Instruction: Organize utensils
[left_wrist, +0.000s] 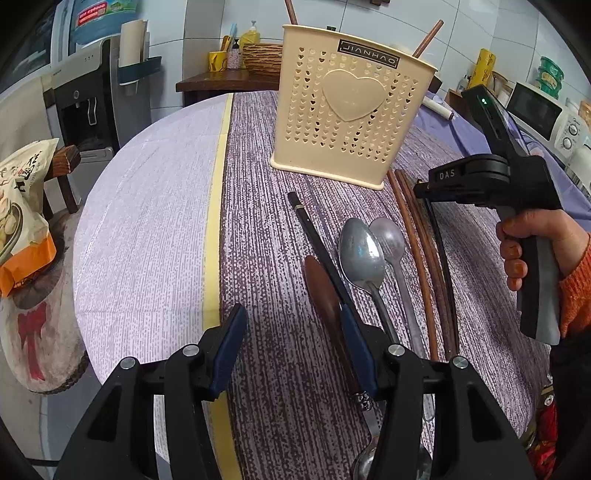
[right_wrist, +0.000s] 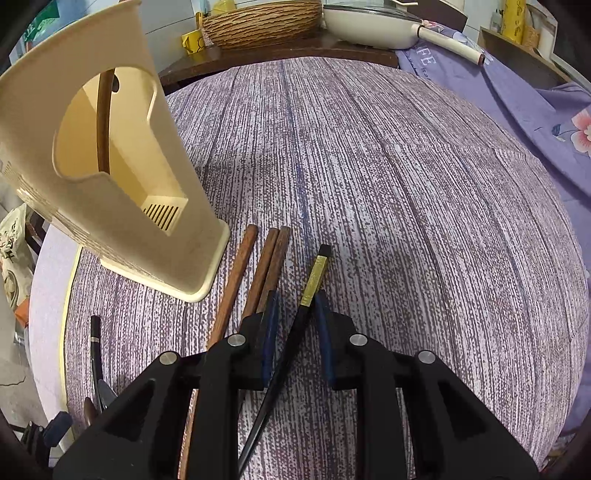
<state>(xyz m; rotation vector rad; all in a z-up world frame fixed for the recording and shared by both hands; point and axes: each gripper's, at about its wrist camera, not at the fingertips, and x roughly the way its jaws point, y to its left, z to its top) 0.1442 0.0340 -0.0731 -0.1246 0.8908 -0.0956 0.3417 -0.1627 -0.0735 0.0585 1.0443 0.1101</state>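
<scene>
So the cream utensil holder (left_wrist: 351, 110) stands upright on the tabletop (left_wrist: 258, 221) at about 12 o'clock from the left tongs (left_wrist: 295, 350), with brown chopsticks already poking out of it. Left tongs are gaping, nothing in them. Right tongs (right_wrist: 295, 332) are narrow around a black chopstick (right_wrist: 295, 332) with a gold band; can't tell if they actually pinch it. Two spoons (left_wrist: 369, 254) and three brown chopsticks (right_wrist: 258, 269) lie nearby.
</scene>
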